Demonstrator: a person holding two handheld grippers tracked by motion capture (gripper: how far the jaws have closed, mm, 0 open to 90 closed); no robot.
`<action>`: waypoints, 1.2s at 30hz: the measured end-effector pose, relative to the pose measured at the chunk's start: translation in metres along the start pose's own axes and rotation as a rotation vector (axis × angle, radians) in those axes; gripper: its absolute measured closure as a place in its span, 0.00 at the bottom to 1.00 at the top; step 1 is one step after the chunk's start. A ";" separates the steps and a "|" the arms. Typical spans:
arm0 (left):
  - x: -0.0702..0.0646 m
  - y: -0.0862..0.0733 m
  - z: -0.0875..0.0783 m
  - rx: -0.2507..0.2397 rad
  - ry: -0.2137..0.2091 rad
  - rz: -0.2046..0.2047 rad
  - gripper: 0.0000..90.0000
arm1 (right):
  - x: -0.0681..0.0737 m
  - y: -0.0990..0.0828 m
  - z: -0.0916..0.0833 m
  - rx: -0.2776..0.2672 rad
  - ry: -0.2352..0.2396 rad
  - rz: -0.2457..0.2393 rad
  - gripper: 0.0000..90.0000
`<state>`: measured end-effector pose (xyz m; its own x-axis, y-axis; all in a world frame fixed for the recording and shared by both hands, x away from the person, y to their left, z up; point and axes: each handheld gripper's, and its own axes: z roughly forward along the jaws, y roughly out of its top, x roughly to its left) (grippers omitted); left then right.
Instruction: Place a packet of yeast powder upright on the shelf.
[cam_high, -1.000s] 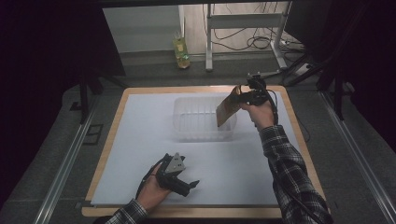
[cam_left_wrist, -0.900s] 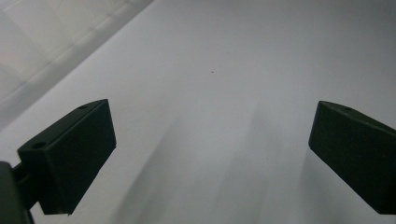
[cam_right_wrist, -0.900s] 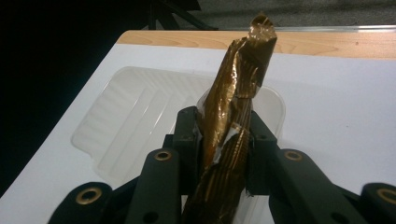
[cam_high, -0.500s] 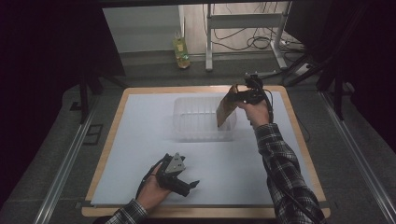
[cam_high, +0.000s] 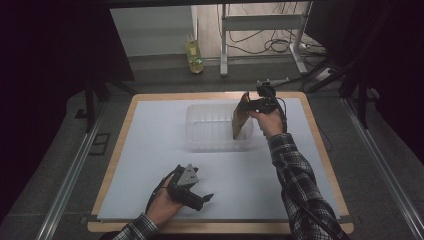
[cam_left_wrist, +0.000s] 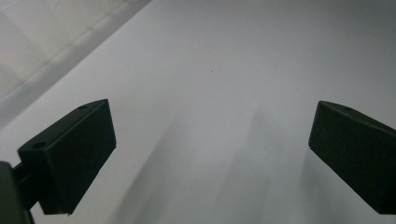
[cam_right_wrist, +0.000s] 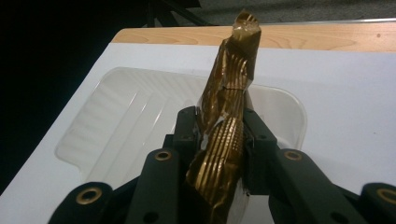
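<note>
Right gripper (cam_high: 248, 105) is clamped on a gold foil packet (cam_high: 240, 118), jaws pinched tight on its upper half. In the right gripper view the packet (cam_right_wrist: 229, 116) runs straight out along the jaw line, crinkled and ribbed, its far tip pointing away from the hand.

From the high view the packet hangs on edge, long axis steeply tilted: top end at the jaws, lower end dropping down and slightly left, over the right end of the clear plastic tub (cam_high: 200, 131). Whether the lower end already touches the tub's wall or floor, I cannot tell; it overlaps the right rim in this view.

Key relation: the tub lies directly below and to the left of the right gripper's fingertips. The tub's long axis runs left to right across the table (cam_high: 310, 150); the packet stands across that, nearly upright. Judgement: the coming move is a short lowering, then release into the tub.

Left gripper (cam_high: 199, 197) rests near the table's front edge, well apart from the tub. Its jaws stand wide apart with nothing between them, bare white surface beyond. Right hand is clearly the nearer one.
</note>
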<state>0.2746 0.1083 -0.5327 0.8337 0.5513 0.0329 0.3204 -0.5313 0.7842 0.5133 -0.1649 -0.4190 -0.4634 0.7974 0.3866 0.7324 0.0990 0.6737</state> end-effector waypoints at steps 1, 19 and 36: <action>0.000 0.000 0.000 0.000 0.000 0.000 0.01 | 0.000 0.000 0.001 -0.002 0.001 0.001 0.79; -0.001 0.000 0.001 0.004 0.000 0.003 0.01 | 0.004 -0.005 0.007 -0.016 0.001 -0.012 0.76; -0.001 0.000 0.001 0.001 0.000 -0.002 0.01 | 0.007 -0.009 0.000 0.001 -0.010 -0.111 0.44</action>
<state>0.2745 0.1072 -0.5339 0.8330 0.5524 0.0312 0.3226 -0.5307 0.7838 0.5031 -0.1602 -0.4221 -0.5367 0.7874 0.3031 0.6771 0.1876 0.7116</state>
